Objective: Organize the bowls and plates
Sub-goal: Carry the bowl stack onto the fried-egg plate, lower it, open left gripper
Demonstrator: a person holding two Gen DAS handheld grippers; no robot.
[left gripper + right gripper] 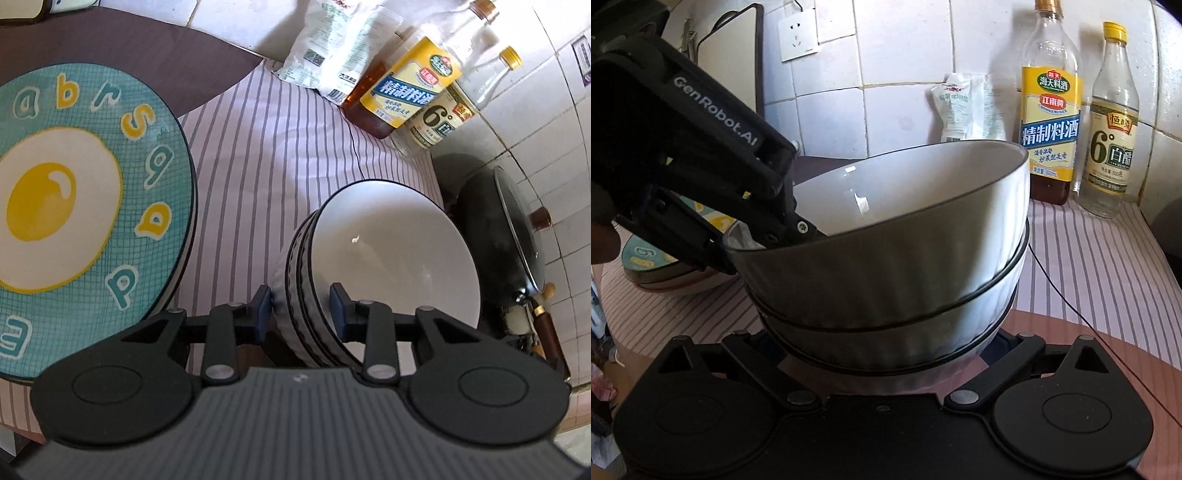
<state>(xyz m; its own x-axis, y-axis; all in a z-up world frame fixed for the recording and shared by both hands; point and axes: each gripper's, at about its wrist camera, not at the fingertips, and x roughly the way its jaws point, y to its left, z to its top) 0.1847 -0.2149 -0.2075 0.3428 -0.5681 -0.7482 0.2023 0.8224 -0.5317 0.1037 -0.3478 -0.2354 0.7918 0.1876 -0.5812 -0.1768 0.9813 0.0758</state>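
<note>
Left gripper (302,300) jaws wide, straddling near rim of top bowl (399,251), not clamped. Bowl tilted, mouth facing up and away from gripper, nested on bowl stack (886,325) on striped worktop (258,155). Right gripper: fingertips hidden behind stack, spread cannot tell. Egg plate (74,206) left of left gripper, flat.

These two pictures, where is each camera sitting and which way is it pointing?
Left wrist: rides the left gripper, looking steeply down along its fingers, which straddle the rim of the top bowl; beside it lies the egg plate.
Right wrist: rides the right gripper, looking low and level at the stacked bowls; the left gripper enters from the left.
Shared: the bowls, the egg plate, the cooking wine bottle, the white vinegar bottle and the striped cloth.
</note>
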